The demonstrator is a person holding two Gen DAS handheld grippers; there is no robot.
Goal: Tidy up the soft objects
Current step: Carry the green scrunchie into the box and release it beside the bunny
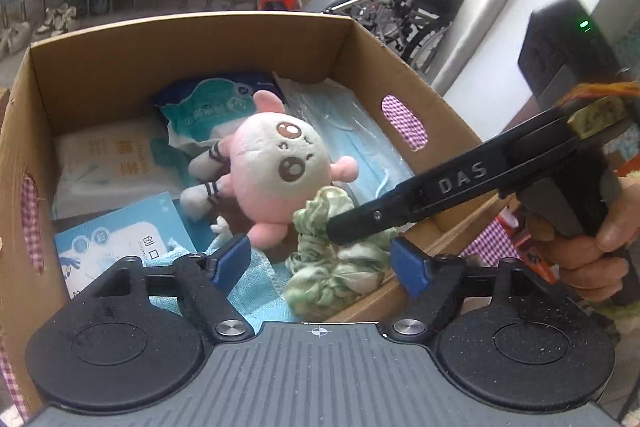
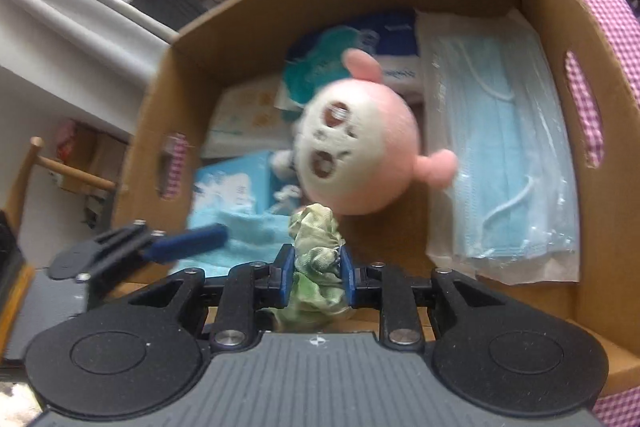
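So the right gripper had its 2 blue pads pinched nearly together on a crumpled green-and-white cloth, holding it at the near edge of the box. From the left wrist view you could see that same gripper coming in from the right side, a hand wrapped round its handle, with the cloth bunched under its tip and draped partly over the near wall of the box.

The left gripper was wide open with nothing in it. Its pads sat either side of the cloth but weren't touching it. In the right wrist view, 1 of its blue fingers poked in from the left, over a light blue towel.

Inside the box, a pink-and-white plush lay on its side about in the middle, face up toward the cameras, just behind the cloth. It was blurry in the right view. A bag of blue masks lay along the right wall, a teal-and-navy pack sat at the back, a white pack to the left, and a light blue carton at the near left. Pink checked fabric showed through the handle holes.
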